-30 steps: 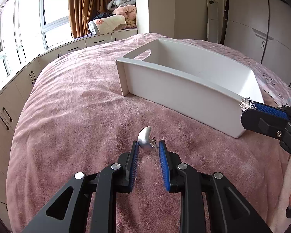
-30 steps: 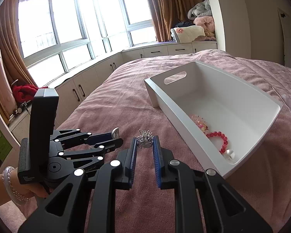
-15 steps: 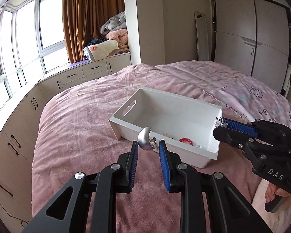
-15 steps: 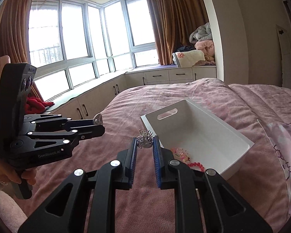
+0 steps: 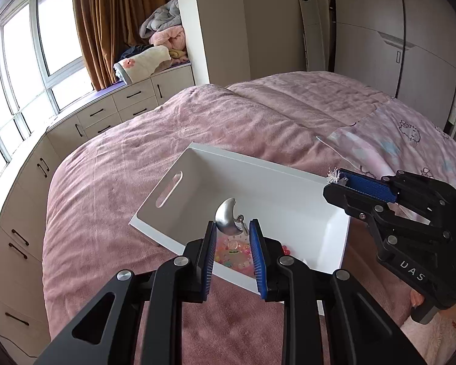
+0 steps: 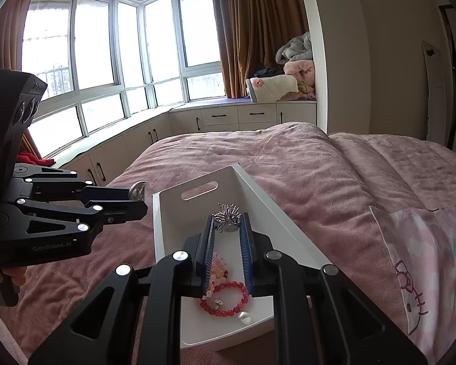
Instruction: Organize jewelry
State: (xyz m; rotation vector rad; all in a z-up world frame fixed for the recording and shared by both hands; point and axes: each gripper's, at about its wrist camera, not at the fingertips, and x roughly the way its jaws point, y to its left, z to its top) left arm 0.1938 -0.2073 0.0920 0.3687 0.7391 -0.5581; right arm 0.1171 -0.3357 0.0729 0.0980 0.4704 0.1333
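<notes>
Left wrist view: the left gripper (image 5: 230,234) has its jaws clenched on a silver crescent earring (image 5: 225,219), held above the near end of the white bin (image 5: 291,188), which sits on the pink bed (image 5: 136,140). Pink beads (image 5: 232,254) lie in the bin below. At right, the right gripper (image 5: 337,179) pinches a spiky silver brooch (image 5: 334,177) over the bin's far rim

Right wrist view: the right gripper (image 6: 227,228) grips the spiky silver brooch (image 6: 227,216) above the white bin (image 6: 167,213); a red bead bracelet (image 6: 225,299) and a pearl (image 6: 245,316) lie inside
</notes>
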